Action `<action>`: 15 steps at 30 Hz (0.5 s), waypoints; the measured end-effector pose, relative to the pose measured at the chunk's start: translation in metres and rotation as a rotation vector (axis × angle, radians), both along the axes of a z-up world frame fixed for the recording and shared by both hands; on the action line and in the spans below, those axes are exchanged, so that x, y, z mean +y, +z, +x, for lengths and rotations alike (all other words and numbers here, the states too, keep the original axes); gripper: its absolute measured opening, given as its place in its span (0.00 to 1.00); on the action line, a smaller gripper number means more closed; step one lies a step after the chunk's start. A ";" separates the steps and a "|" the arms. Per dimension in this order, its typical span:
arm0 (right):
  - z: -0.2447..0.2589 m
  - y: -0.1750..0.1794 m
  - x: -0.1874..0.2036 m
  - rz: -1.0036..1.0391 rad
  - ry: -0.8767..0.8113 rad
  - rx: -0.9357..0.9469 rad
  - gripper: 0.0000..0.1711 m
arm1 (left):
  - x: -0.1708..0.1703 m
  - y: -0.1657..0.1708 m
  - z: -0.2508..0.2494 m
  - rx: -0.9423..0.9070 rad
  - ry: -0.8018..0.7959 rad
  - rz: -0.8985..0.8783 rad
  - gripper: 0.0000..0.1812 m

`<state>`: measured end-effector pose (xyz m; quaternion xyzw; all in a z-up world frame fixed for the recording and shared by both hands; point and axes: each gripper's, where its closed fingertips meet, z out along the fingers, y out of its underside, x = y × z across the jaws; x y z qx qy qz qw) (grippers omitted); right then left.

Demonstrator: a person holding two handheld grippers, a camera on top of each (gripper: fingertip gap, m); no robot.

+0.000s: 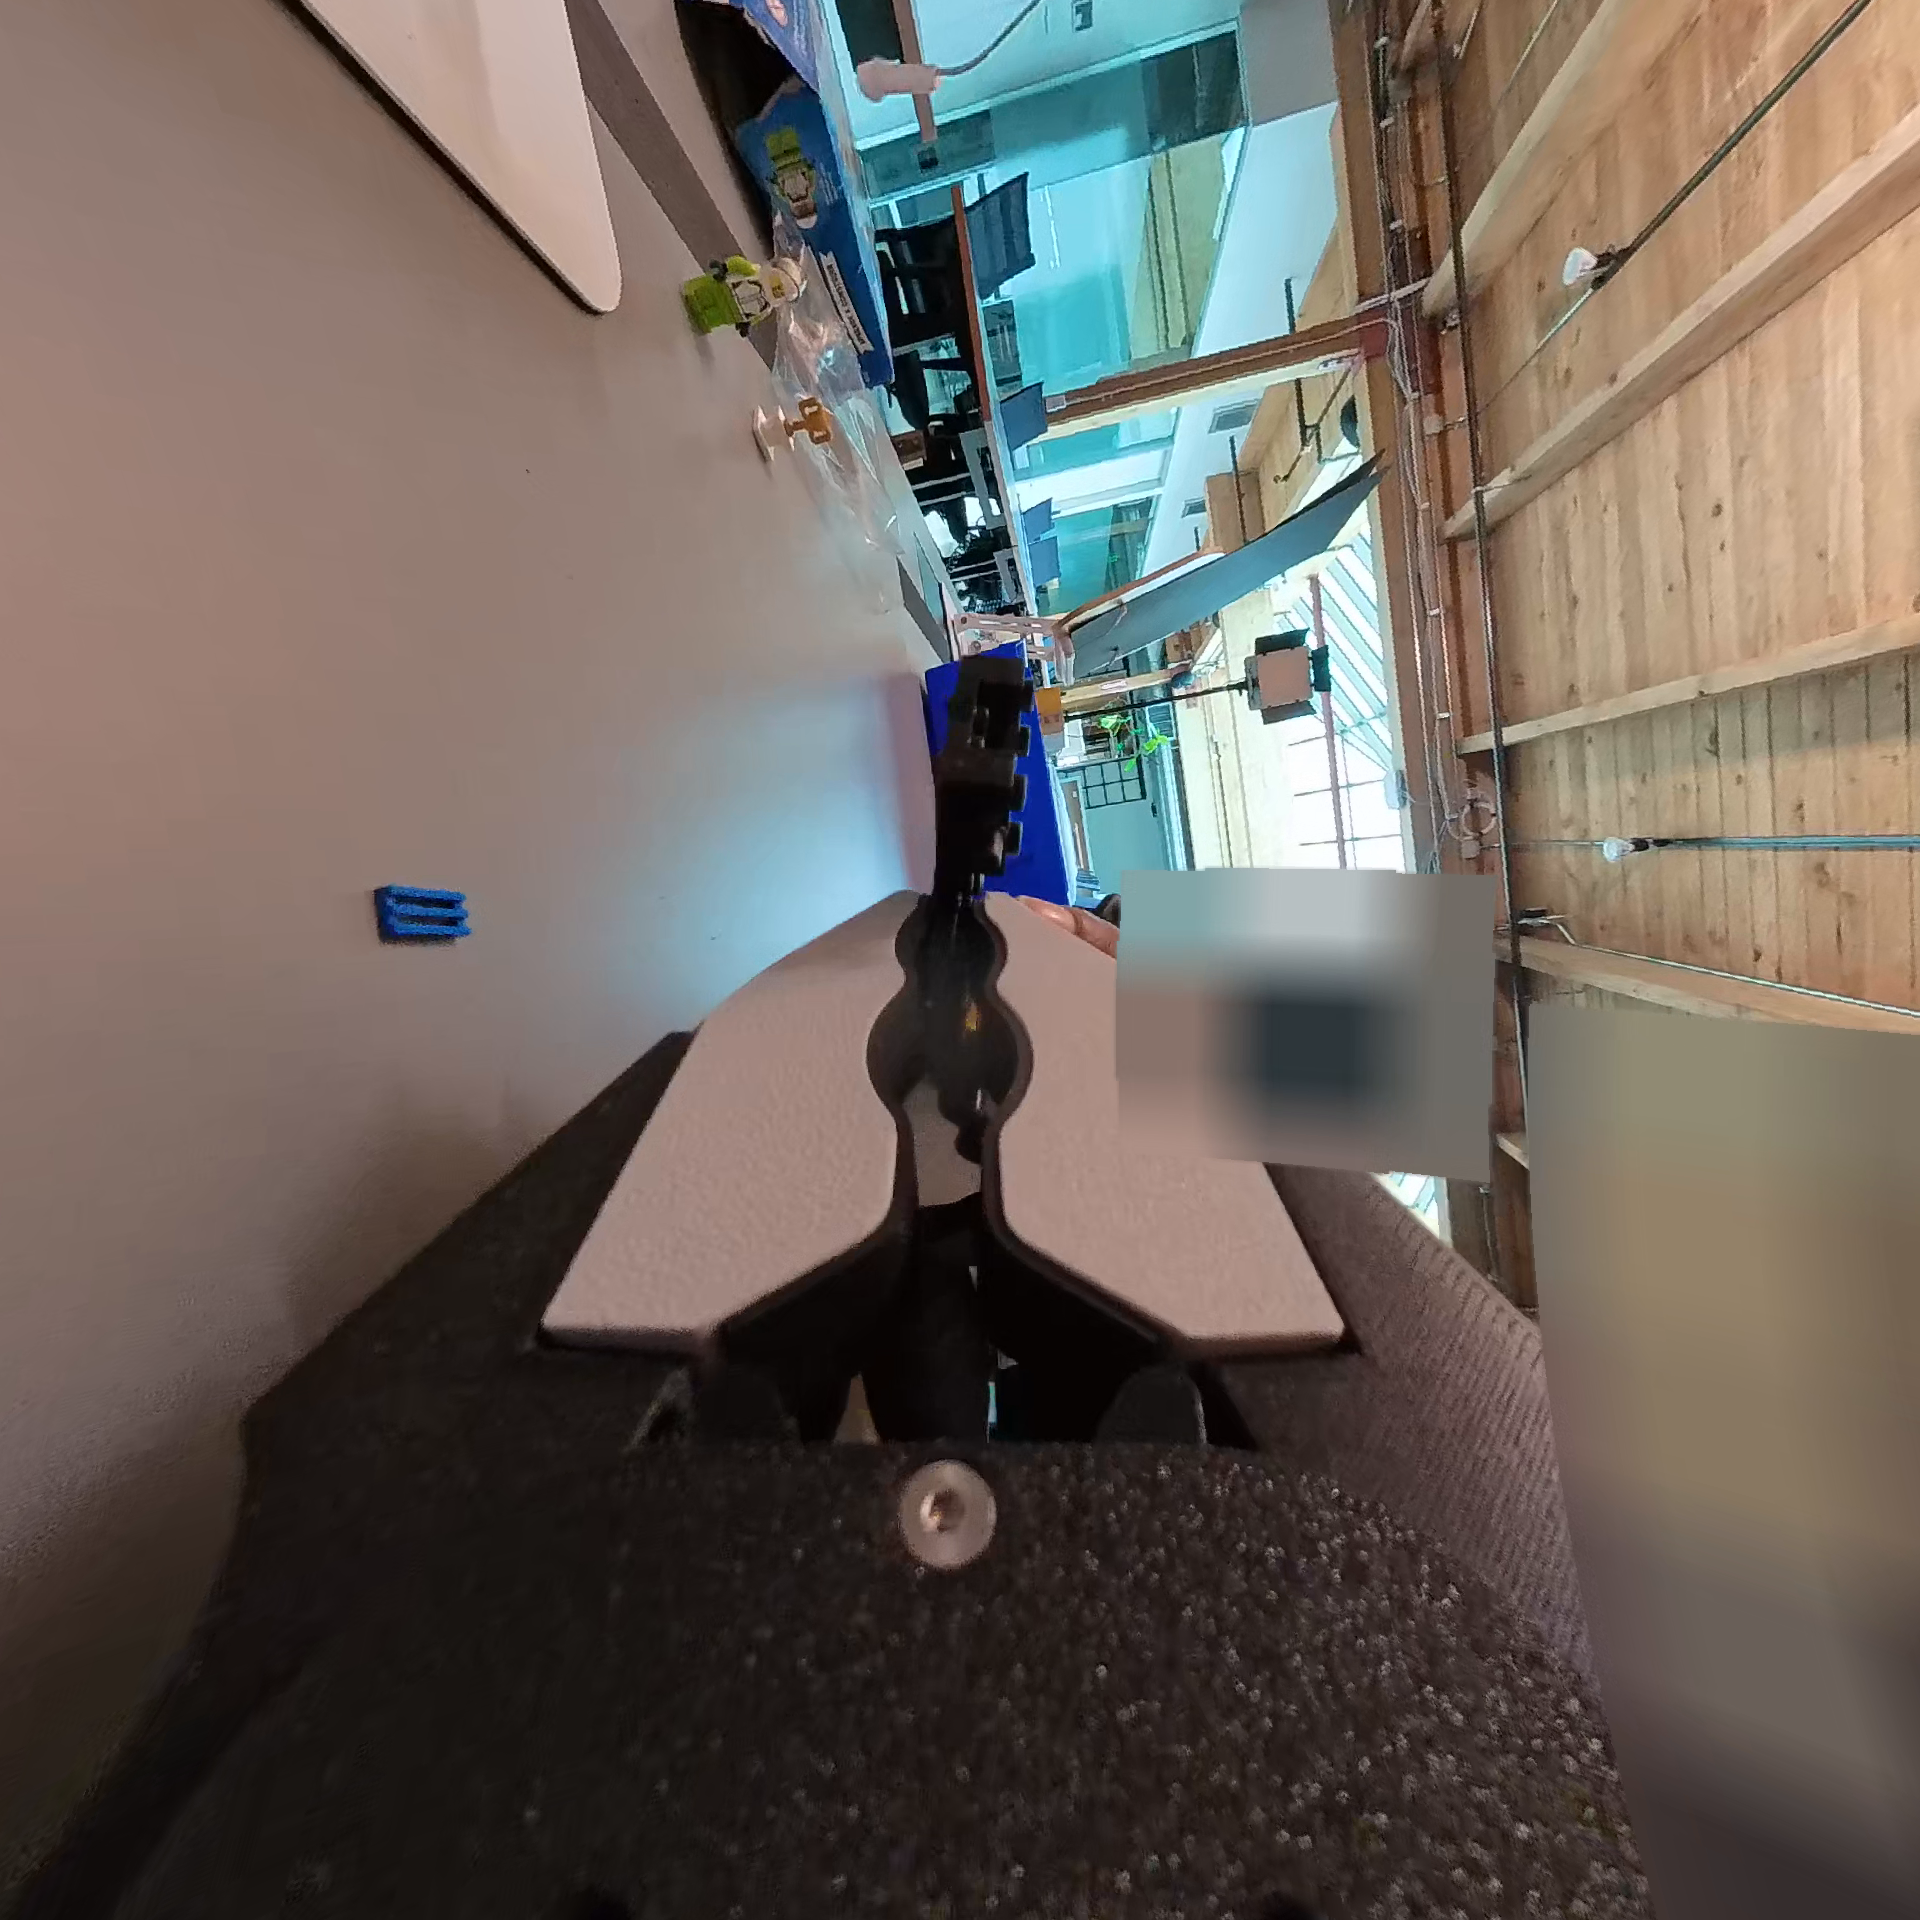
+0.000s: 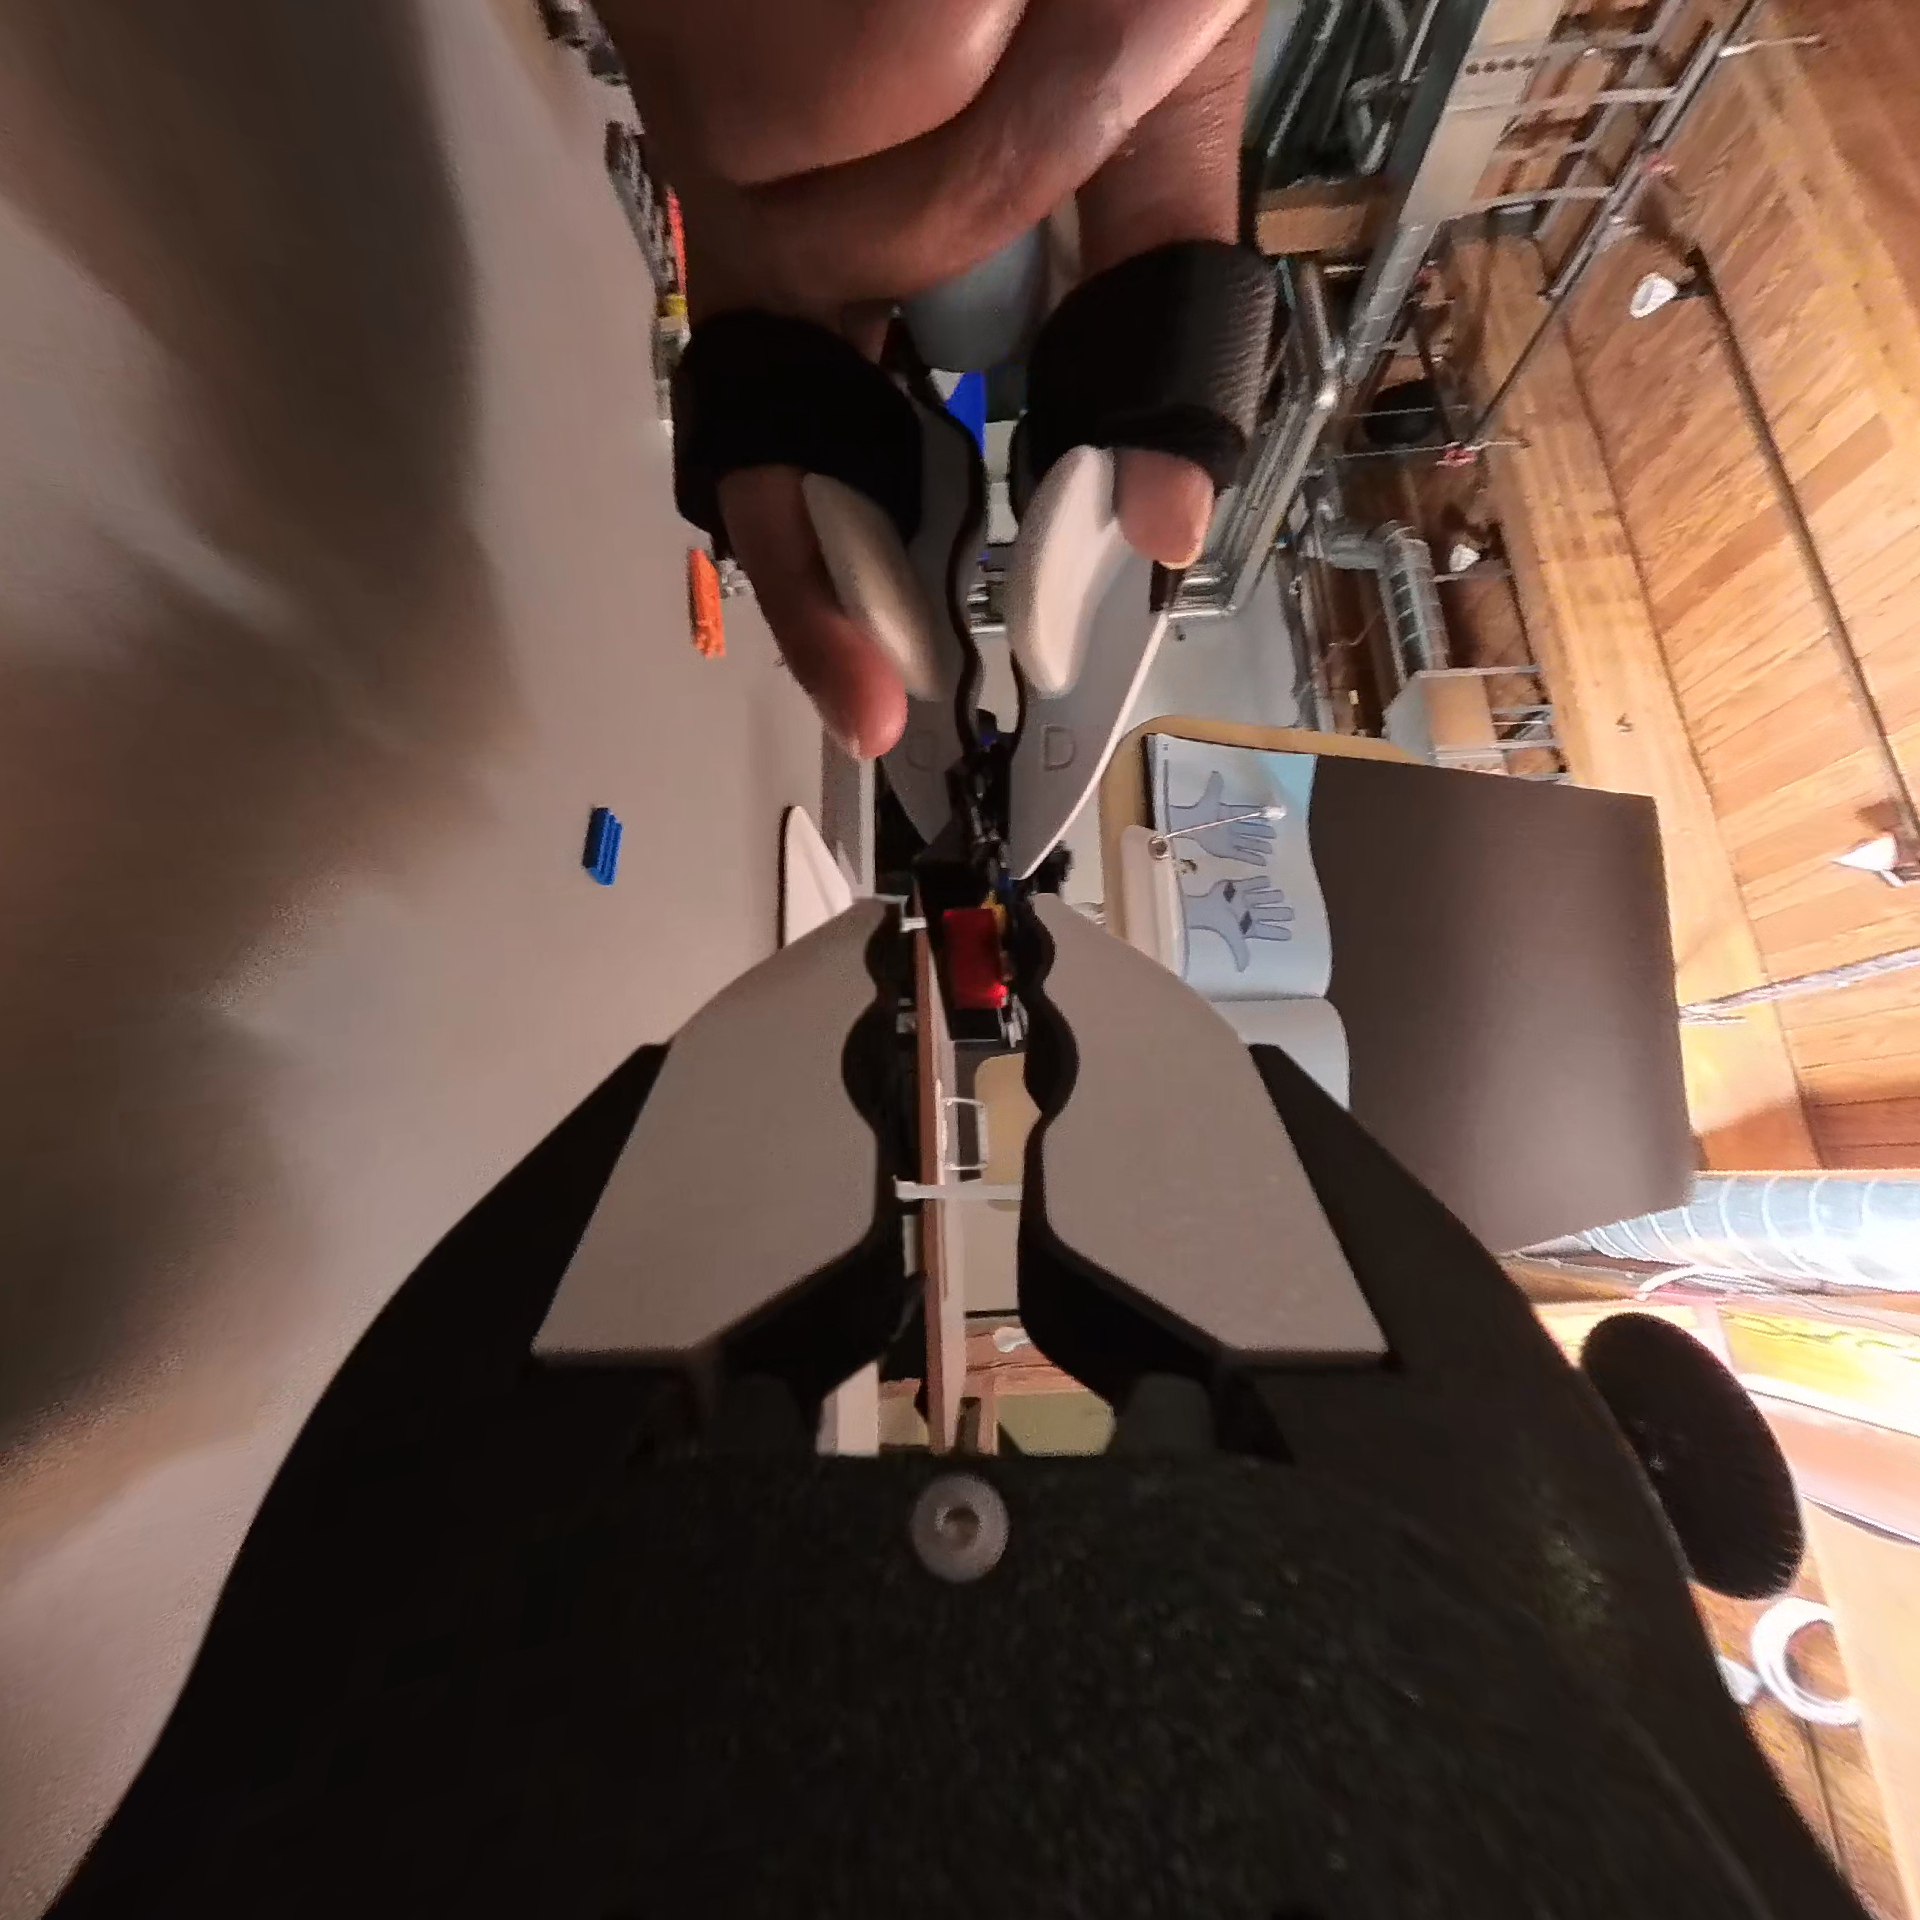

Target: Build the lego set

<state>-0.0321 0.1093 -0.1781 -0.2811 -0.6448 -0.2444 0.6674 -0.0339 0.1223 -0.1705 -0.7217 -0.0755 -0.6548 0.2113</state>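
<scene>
Nearest in the left wrist view, the left gripper (image 1: 951, 914) has its two grey, wavy-edged jaws clenched on the near end of a black studded lego assembly (image 1: 982, 764), which sticks out past the jaw tips. To the left of the jaws, a small blue ribbed lego piece (image 1: 422, 914) lies alone on the pale grey tabletop (image 1: 312, 623). Farther out along the tabletop stand a tiny gold trophy on a white round base (image 1: 795, 424), then a lime-green and white minifigure (image 1: 743, 291), beside crumpled clear plastic bags (image 1: 847, 436) and a blue printed lego box (image 1: 816, 208). The box carries writing and a picture of the figure. A bright blue block (image 1: 1023, 831) shows just behind the assembly. None of these far items appears in the other view.

In the right wrist view, the right gripper (image 2: 961, 914) has its jaws closed on the other end of the same assembly, here showing a small red brick (image 2: 971, 961) set in the black parts between the jaws. Straight ahead of the jaw tips, the left gripper meets it tip to tip, and a hand (image 2: 935, 260) in a black fingerless glove grips its white finger paddles. Each of that gripper's fingers bears a moulded mark. Left of the jaws the blue ribbed piece (image 2: 604, 844) lies on the tabletop, with an orange lego piece (image 2: 707, 613) farther out, seen only here. To the right of the jaws stands a sheet with drawn hand outlines (image 2: 1236, 883) against a dark brown board (image 2: 1486, 987).
</scene>
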 end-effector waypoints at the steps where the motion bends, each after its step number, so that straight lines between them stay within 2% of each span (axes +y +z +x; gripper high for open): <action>1: 0.000 0.002 0.000 0.013 0.002 0.004 0.09 | 0.000 0.001 0.001 -0.004 0.000 -0.004 0.03; 15: 0.011 0.014 -0.002 0.033 0.036 -0.024 0.07 | -0.002 0.012 0.011 -0.044 -0.032 -0.043 0.03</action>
